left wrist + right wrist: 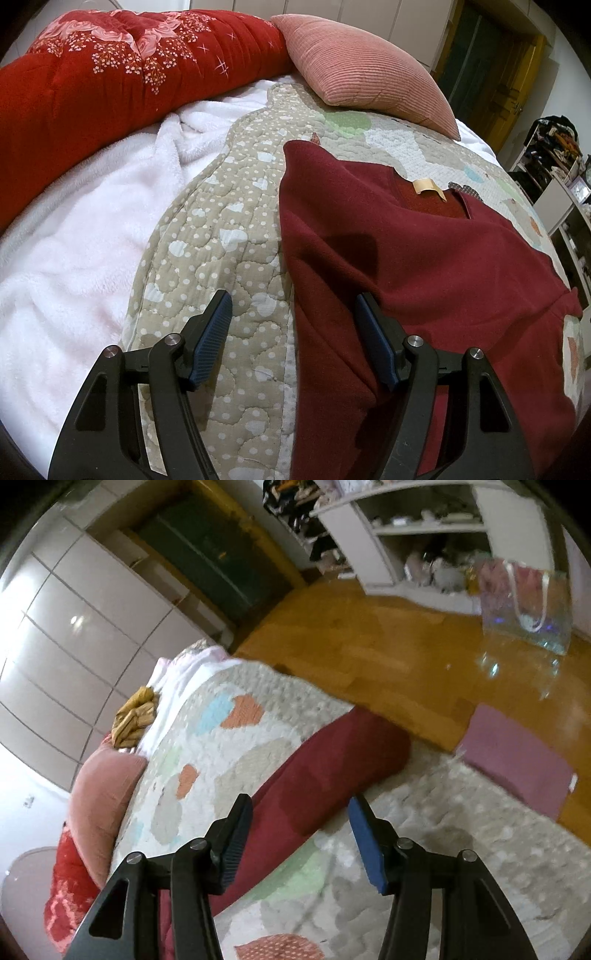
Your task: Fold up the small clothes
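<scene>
Lying across the far left of the bed, a red flowered quilt (110,74) sat above a white fleece blanket (74,229), with a pink ribbed pillow (365,66) beside it at the head of a patterned bedspread (229,236). The dark red top (424,266) lay spread flat on that bedspread, neckline and a tan label (428,186) facing up, nothing resting on it. Only the left wrist view showed the top's body and label; the right wrist view, blurred, showed just one of its sleeves (332,768) running toward the bed's edge, plus a wooden floor (369,646), a pale rug (461,830), a purple mat (517,760), a shiny bag (528,605), white shelves (417,528) and a yellow cloth (135,716). The left gripper (293,339) had its jaws wide apart over the top's left edge, holding nothing. The right gripper (301,838) was likewise spread wide and empty, with the sleeve in the gap between its fingers.
</scene>
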`<state>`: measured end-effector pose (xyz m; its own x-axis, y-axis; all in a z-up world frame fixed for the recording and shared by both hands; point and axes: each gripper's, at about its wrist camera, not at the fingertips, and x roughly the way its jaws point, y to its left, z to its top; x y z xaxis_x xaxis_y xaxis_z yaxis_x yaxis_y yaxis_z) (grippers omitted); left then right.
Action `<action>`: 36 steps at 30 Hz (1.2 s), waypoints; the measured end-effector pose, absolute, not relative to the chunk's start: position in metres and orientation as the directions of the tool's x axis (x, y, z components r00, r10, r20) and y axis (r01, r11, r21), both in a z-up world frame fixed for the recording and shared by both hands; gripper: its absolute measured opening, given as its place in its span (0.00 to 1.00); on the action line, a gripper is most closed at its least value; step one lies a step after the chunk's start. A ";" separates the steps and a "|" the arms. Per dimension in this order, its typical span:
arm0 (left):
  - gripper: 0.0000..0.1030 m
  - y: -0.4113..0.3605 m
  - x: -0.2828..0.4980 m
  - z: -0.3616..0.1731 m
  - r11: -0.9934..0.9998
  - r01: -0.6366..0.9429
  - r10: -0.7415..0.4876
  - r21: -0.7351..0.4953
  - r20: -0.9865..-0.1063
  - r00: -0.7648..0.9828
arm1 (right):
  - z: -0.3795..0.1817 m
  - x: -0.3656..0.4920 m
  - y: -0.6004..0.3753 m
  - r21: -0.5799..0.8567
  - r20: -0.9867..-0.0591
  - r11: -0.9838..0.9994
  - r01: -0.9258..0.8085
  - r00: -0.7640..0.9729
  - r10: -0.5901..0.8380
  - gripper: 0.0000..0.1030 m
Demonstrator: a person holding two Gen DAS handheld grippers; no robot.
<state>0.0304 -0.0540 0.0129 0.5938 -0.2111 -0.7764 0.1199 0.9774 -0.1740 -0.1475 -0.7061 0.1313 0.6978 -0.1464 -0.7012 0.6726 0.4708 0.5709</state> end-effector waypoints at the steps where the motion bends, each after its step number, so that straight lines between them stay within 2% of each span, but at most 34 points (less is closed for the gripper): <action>1: 0.68 -0.054 0.030 0.013 0.977 0.120 -0.211 -0.174 -0.776 0.594 | 0.130 -0.142 -0.705 0.575 -0.704 0.470 0.670 0.698 -0.132 0.51; 7: 0.69 -0.055 0.030 0.012 0.979 0.120 -0.205 -0.167 -0.777 0.595 | 0.134 -0.100 -0.681 0.497 -0.743 0.572 0.653 0.660 -0.108 0.51; 14: 0.69 -0.056 0.030 0.012 0.979 0.119 -0.204 -0.166 -0.777 0.595 | 0.114 -0.063 -0.646 0.423 -0.799 0.641 0.640 0.598 -0.070 0.51; 28: 0.69 -0.055 0.029 0.015 0.981 0.119 -0.193 -0.152 -0.776 0.601 | 0.118 -0.059 -0.618 0.330 -0.841 0.699 0.634 0.534 -0.087 0.53; 36: 0.69 -0.063 0.002 0.043 0.982 0.166 -0.181 -0.094 -0.738 0.650 | 0.114 -0.042 -0.611 0.283 -0.862 0.747 0.602 0.502 -0.078 0.56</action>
